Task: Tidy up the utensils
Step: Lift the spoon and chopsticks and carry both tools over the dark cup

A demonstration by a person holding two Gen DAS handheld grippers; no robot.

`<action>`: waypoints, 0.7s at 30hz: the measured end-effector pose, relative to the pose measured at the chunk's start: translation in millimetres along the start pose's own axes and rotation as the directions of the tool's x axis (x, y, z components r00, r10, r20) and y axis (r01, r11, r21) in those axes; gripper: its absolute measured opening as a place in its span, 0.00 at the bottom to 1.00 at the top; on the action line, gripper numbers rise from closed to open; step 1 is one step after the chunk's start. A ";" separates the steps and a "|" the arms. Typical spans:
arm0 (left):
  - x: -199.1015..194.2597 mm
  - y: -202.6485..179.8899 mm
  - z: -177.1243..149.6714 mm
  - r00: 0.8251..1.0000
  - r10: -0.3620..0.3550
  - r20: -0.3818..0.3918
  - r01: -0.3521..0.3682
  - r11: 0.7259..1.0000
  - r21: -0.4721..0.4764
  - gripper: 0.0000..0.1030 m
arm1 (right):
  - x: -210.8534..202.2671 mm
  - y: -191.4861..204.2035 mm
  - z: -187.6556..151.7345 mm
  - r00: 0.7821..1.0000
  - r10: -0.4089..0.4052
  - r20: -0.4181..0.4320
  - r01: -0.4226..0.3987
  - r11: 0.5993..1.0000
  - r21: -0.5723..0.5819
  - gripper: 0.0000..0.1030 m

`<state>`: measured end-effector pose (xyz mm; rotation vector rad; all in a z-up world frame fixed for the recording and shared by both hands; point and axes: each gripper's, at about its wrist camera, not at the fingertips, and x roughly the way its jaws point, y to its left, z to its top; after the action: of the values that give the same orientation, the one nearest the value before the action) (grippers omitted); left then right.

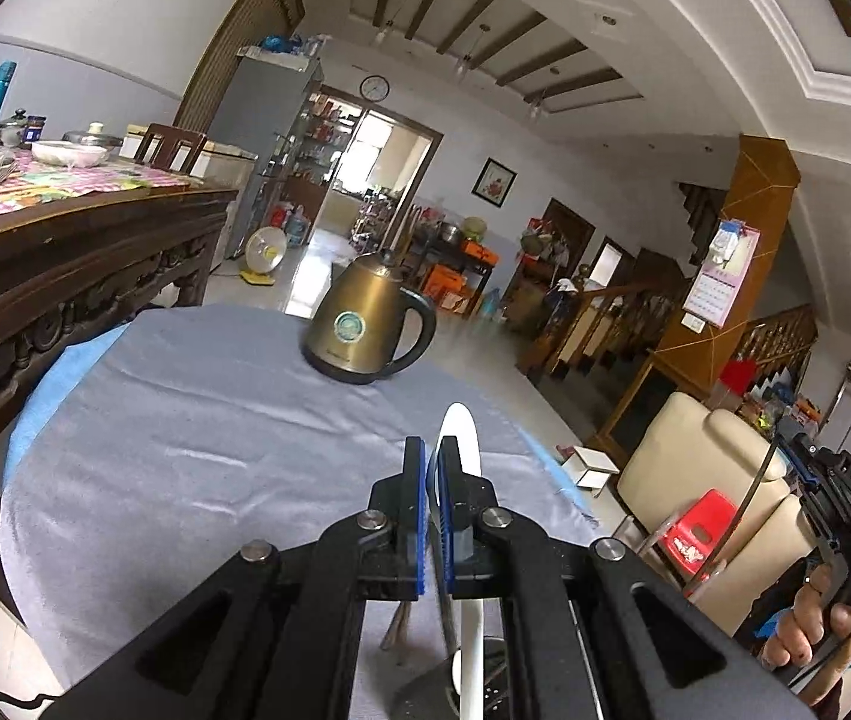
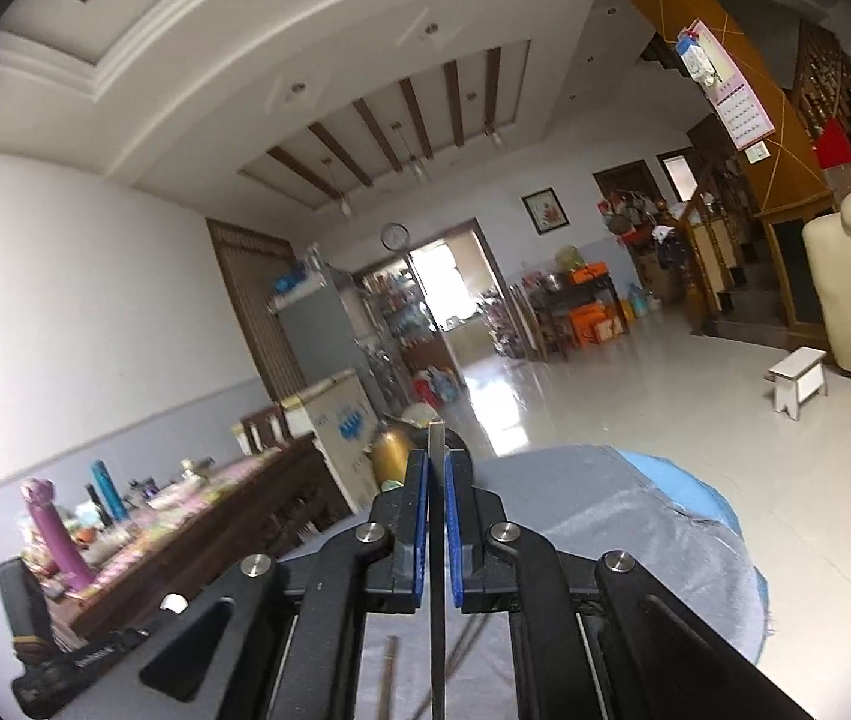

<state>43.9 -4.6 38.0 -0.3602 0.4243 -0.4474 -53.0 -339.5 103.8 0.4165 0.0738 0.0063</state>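
Note:
My left gripper [image 1: 431,450] is shut on a white spoon-like utensil [image 1: 461,429], whose rounded end sticks out past the fingertips; its shaft runs down behind the jaws. It hangs above the grey-clothed table [image 1: 185,420]. My right gripper [image 2: 437,462] is shut on a thin flat metal utensil [image 2: 438,600], held upright and edge-on between the blue pads [image 2: 422,516]. In the left wrist view the right gripper [image 1: 845,498] shows at the far right in a hand [image 1: 809,630], the metal strip [image 1: 752,486] slanting down from it.
A brass-coloured kettle [image 1: 365,324] stands at the table's far side, and is half hidden behind the fingers in the right wrist view [image 2: 392,453]. Brown sticks [image 2: 390,672] lie on the cloth below. A dark wooden sideboard [image 1: 65,276] is left, a cream armchair [image 1: 695,468] and a red stool [image 1: 695,528] right.

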 end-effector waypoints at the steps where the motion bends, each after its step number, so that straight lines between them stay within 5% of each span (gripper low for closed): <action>1: -0.7 -2.2 -0.5 1.000 -0.003 0.003 0.003 1.000 0.002 0.04 | -3.2 3.0 0.4 1.000 0.011 0.011 -0.011 1.000 0.004 0.06; 21: -0.6 -20.9 -10.8 1.000 -0.024 -0.001 0.024 0.999 0.042 0.04 | 7.4 57.3 -43.1 0.997 0.074 0.018 -0.072 0.993 -0.089 0.06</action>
<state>31.3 -24.5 37.8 -0.3248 0.4105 -0.4792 -48.3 -269.5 87.2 0.3307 0.0372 0.0772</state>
